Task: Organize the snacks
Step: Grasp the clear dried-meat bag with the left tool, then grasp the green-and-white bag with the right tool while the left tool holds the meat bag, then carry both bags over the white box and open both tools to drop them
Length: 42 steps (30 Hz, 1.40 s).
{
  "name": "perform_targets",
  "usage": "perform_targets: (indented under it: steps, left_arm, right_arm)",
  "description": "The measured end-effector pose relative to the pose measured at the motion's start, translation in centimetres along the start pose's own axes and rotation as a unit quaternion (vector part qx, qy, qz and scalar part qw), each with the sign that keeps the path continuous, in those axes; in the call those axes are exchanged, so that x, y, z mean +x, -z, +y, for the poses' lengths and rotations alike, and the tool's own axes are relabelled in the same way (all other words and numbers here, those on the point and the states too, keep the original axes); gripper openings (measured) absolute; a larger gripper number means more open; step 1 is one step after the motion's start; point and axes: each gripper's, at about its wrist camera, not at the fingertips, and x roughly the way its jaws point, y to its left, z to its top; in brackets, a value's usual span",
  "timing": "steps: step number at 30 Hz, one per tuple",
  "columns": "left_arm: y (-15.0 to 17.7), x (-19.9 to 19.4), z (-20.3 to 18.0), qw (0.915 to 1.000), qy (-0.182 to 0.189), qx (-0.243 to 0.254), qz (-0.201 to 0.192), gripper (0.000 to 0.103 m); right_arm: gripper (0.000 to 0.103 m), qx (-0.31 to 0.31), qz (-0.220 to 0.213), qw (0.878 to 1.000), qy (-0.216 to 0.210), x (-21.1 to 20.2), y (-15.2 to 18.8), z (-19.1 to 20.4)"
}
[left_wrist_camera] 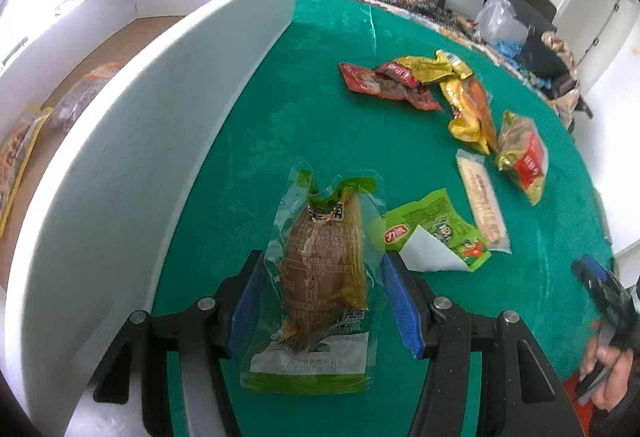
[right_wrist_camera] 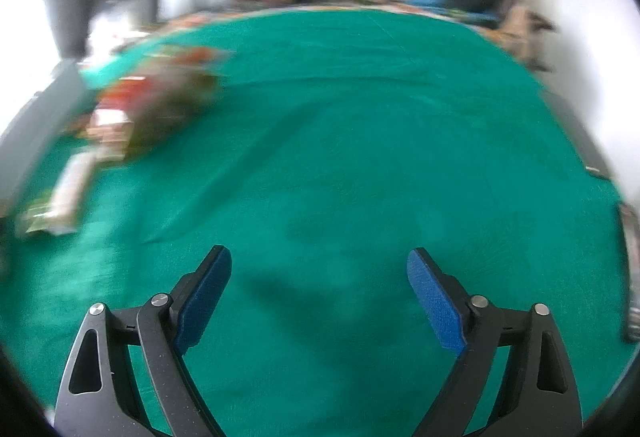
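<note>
A: We hold a clear vacuum pouch with green edges (left_wrist_camera: 320, 269) in the left tool (left_wrist_camera: 316, 297). Inside is a brown, oval piece of food, and the plastic is wrinkled and shiny. The blue ribbed pads (left_wrist_camera: 400, 305) stand at the two sides of the pouch, and it hangs between them over the green cloth of the desk (left_wrist_camera: 280, 85).

B: And where is it compared with the box?

A: Just right of the white cardboard box (left_wrist_camera: 140, 117). Its tall smooth wall stands between the pouch and the brown box floor, where two packets (left_wrist_camera: 48, 121) lie already.

B: What else do we see on the desk?

A: Near the pouch, on its right, a flat light-green packet (left_wrist_camera: 436, 229) with one corner folded up white. Beside that a long pale bar in clear wrap (left_wrist_camera: 482, 197). Farther away a crumpled red packet (left_wrist_camera: 388, 85), a yellow foil one (left_wrist_camera: 464, 105) and a gold one with a red label (left_wrist_camera: 520, 157).

B: And our right tool (right_wrist_camera: 320, 293)?

A: Its blue pads stand wide apart with nothing between them, over bare velvety cloth. That view is blurred; the snacks (right_wrist_camera: 132, 117) are only smeared colours at its left.
</note>
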Motion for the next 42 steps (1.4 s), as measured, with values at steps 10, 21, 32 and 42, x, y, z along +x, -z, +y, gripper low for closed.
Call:
perform_targets:
  steps: [10,21,32,42]
  left_arm:
    - [0.3,-3.7,1.7,0.9980,0.044,-0.038,-0.024,0.058]
    - [0.5,-6.1,2.9,0.9948,0.073,-0.057,-0.042,0.058]
    - [-0.2,-9.6,2.8,0.9915,0.092,-0.055,-0.074,0.058]
    - [-0.7,-10.4,3.1,0.9887,0.106,-0.072,-0.077,0.058]
  right_arm:
    - [0.089,-0.452,0.039,0.860,-0.233,0.6,-2.7,25.0]
    - [0.048,-0.429,0.156,0.864,-0.214,6.1,-5.3,28.5]
    - [0.029,-0.268,0.111,0.936,-0.199,3.8,-8.6,25.3]
    - [0.026,-0.174,0.084,0.955,-0.223,1.9,-10.9,21.7]
